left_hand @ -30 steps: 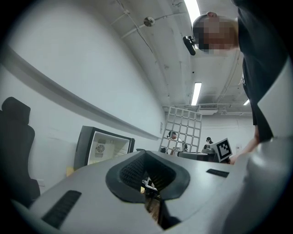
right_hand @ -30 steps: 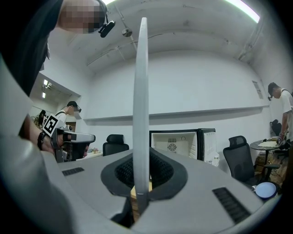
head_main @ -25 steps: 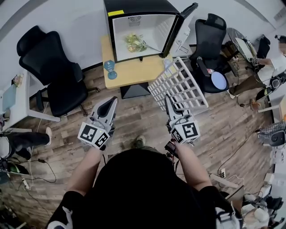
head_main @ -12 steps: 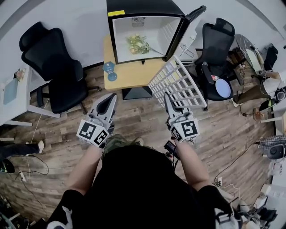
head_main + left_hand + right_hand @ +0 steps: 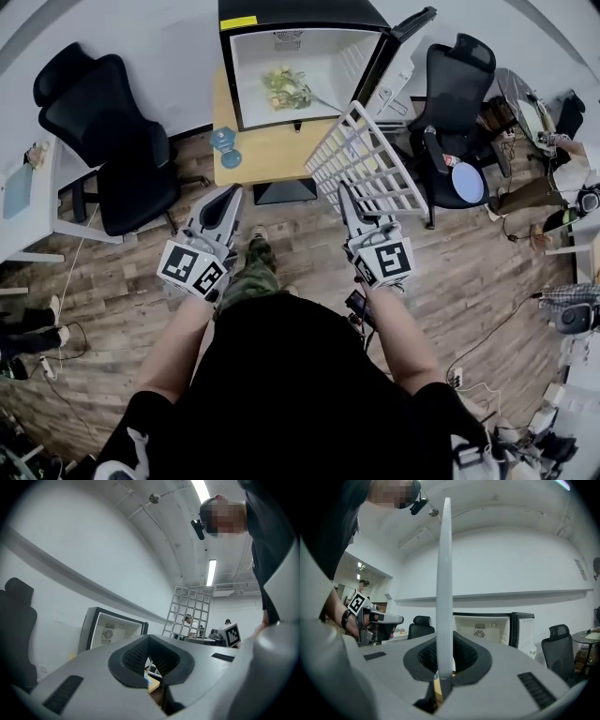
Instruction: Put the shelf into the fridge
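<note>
1. Filling the bottom centre of the head view are the person's dark torso and bare forearms, which reach up-frame to both grippers.
2. Left of centre, the left gripper point(image 5: 232, 194) has its jaws pressed together with nothing between them.
3. Right of centre, the right gripper point(image 5: 343, 192) is clamped on the near edge of the shelf point(image 5: 370, 169). In the right gripper view the shelf shows edge-on, a thin white bar rising from between the pads.
4. The shelf is a white wire grid, held tilted in the air over the wooden floor point(image 5: 281, 239). It is outside the fridge, its far corner near the open door.
5. Above centre stands a small wooden table point(image 5: 272, 155) with a small blue object point(image 5: 225, 142) at its left edge.
6. At top centre, the fridge point(image 5: 328, 56) sits on the table with its door point(image 5: 401, 42) swung out to the right. A greenish-yellow bundle point(image 5: 286, 89) lies inside the white interior.
7. Black office chairs stand at the upper left point(image 5: 103, 122) and upper right point(image 5: 459, 89).
</note>
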Action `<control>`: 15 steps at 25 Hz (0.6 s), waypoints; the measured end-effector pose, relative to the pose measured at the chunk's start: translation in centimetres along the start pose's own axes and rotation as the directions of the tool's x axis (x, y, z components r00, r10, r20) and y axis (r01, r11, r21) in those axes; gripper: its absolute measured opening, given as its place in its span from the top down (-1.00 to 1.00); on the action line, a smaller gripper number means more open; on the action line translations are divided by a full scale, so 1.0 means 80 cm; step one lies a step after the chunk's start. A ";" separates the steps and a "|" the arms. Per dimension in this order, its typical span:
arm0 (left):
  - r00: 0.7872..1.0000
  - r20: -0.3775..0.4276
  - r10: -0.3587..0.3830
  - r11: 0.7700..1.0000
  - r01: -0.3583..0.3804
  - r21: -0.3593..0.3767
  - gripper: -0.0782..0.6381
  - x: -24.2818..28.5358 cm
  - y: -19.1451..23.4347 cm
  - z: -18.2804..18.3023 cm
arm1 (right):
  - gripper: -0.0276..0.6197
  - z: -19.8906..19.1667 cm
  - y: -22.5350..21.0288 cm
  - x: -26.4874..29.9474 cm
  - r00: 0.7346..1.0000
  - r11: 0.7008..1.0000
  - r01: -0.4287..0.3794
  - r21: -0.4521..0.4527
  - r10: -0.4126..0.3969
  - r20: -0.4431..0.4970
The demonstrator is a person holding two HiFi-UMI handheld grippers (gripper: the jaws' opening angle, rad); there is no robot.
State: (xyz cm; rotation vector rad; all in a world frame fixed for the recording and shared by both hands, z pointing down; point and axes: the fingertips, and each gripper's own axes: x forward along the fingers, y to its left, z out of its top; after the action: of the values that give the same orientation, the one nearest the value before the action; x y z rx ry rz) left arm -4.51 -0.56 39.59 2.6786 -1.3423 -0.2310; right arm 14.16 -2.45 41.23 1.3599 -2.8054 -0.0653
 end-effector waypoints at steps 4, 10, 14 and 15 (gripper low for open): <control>1.000 0.010 -0.021 1.000 0.021 -0.006 0.73 0.023 0.009 0.002 | 0.80 0.000 -0.010 0.015 1.000 1.000 0.004 -0.029 -0.004 -0.006; 0.999 0.014 -0.031 0.999 0.031 -0.016 0.73 0.056 0.030 0.004 | 0.80 -0.005 -0.025 0.038 0.999 0.999 0.005 -0.053 -0.007 -0.034; 0.999 0.006 -0.032 0.999 0.032 -0.025 0.73 0.069 0.043 0.001 | 0.80 -0.011 -0.034 0.053 0.999 0.999 0.009 -0.050 -0.011 -0.046; 0.999 0.004 -0.032 0.999 0.032 -0.027 0.73 0.072 0.046 0.000 | 0.80 -0.012 -0.036 0.056 0.999 0.999 0.010 -0.048 -0.012 -0.048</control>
State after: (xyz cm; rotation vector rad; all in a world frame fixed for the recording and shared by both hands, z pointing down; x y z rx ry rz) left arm -4.02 -7.39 39.87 2.6799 -1.2887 -0.2553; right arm 13.67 -7.80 42.07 1.3487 -2.7391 -0.0975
